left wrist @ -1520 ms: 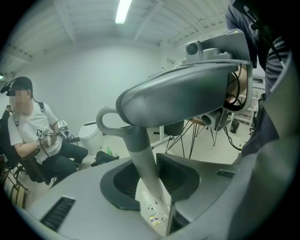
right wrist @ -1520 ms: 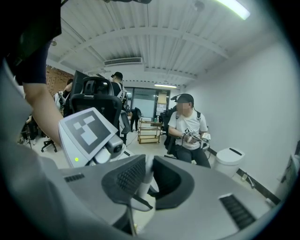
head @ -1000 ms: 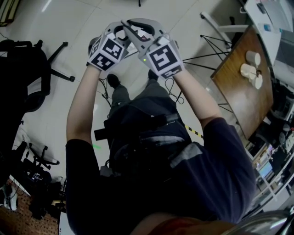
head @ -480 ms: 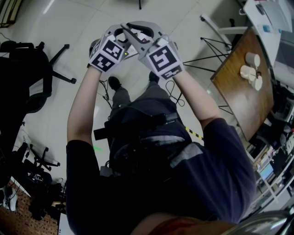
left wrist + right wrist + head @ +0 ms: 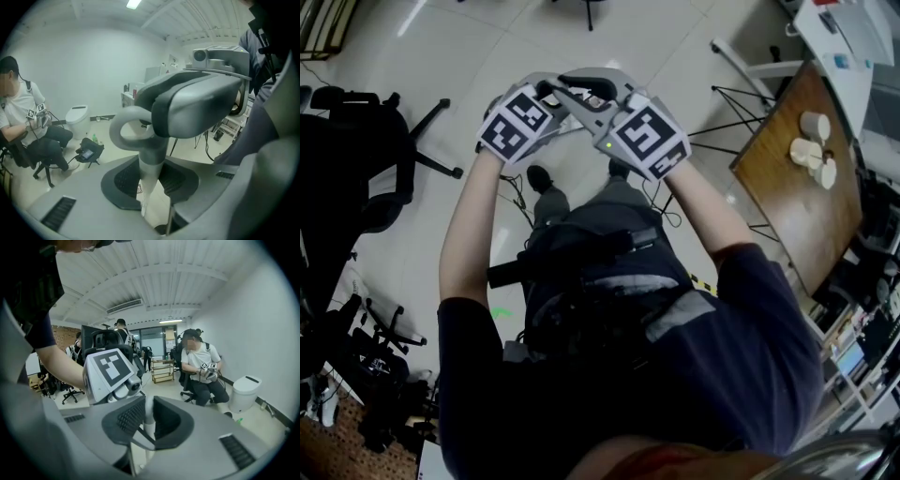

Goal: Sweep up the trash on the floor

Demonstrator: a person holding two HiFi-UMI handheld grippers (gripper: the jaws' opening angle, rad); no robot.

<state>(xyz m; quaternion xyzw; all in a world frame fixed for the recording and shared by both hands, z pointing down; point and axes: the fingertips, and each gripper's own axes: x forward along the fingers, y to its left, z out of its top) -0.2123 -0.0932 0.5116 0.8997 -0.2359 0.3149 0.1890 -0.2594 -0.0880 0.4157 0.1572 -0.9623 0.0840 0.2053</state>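
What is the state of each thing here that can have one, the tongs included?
left tongs: shut on the looped handle
right tongs: shut on the pale handle
looped handle: upright, gripped
pale handle: upright, gripped
office chair: standing, nobody on it

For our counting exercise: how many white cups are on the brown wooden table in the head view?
3. One white cup sits highest on the wooden table, a second just below it, the third lower right of that. None seems hidden.
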